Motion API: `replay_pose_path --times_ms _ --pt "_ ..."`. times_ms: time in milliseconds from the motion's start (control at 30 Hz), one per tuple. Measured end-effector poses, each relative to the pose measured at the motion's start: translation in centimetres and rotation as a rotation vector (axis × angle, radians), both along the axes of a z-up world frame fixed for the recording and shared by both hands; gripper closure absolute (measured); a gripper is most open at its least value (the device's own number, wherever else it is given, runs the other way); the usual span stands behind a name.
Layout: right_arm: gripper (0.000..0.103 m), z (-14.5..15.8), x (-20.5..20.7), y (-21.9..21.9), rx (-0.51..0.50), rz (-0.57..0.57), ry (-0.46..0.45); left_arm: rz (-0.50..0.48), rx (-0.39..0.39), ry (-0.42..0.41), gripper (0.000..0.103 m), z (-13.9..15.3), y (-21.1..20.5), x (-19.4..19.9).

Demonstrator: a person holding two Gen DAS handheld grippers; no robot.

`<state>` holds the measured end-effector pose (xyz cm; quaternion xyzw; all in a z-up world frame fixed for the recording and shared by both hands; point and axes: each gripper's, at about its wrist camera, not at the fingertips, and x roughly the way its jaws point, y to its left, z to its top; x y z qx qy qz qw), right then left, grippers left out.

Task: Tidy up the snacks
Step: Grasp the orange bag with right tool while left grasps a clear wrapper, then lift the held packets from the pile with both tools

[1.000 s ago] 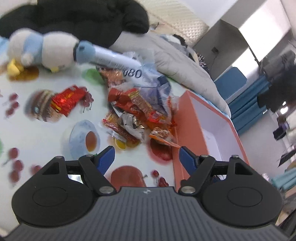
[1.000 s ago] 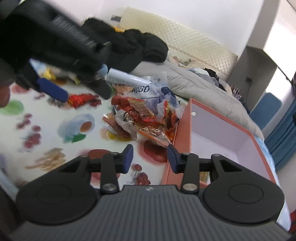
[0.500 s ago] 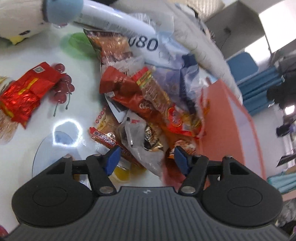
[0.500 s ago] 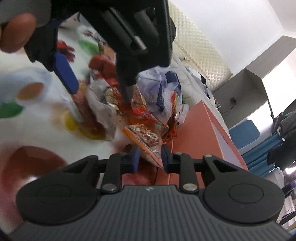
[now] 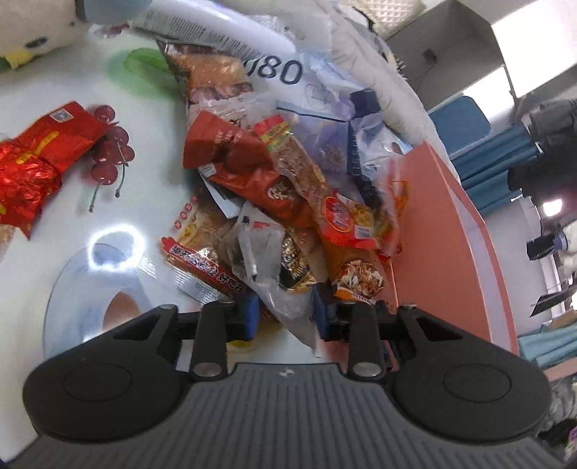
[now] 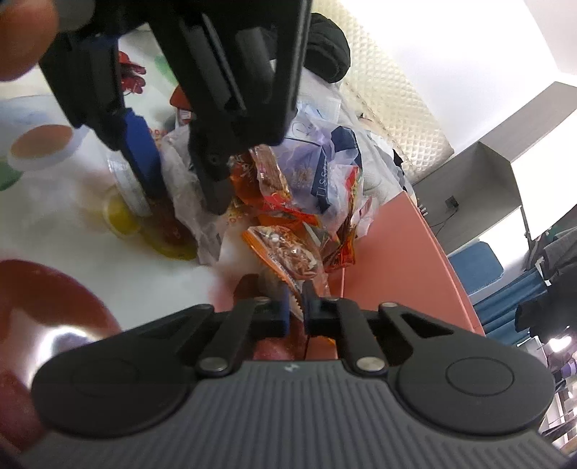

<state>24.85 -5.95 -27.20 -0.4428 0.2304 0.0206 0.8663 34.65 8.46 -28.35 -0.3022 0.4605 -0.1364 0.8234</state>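
Two handheld grippers down at the near edge of a snack pile (image 5: 274, 202), heaped on a fruit-printed tablecloth (image 5: 155, 119) against the wall of an orange box (image 5: 443, 234), probably where the snacks belong.

Left gripper (image 5: 285, 314): jaws just been closing, now narrowed around a crinkled clear plastic wrapper (image 5: 259, 252) at the pile's front; blue pads at either side of it, firm clamping not certain. Likely chosen as the loosest, nearest piece.

Right gripper (image 6: 295, 306): jaws just been closing, now pinched together on the serrated end of an orange nut packet (image 6: 285, 252), lying just beside the box wall, a short way from the drop.

Around: red foil packet (image 5: 32, 158) apart toward the tablecloth's far left; dark red and striped packets overlapping mid-pile; white plastic bag with blue print (image 5: 317, 101) behind; plush toy (image 5: 32, 29) at the far left corner; grey bedding beyond.

In the way: neighbouring packets overlapping both chosen ones, likely to drag along when lifted; left gripper's body looming close over the right's view, so little room between the two.
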Motion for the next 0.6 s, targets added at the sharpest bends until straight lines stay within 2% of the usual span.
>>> replay_pose_path --times_ms 167,267,600 --pt "0.098 0.9 -1.4 0.0 0.023 0.023 0.002 0.034 0.006 -0.002 0.076 0.5 0.3 -2.6" --pt "0.098 1.6 -2.4 -0.5 0.061 0.033 0.038 0.052 0.015 -0.003 0.076 1.0 0.4 -4.8" --pt "0.099 3.3 -9.5 -1.4 0.099 0.115 0.076 0.115 0.04 0.017 0.081 2.0 0.9 -13.2"
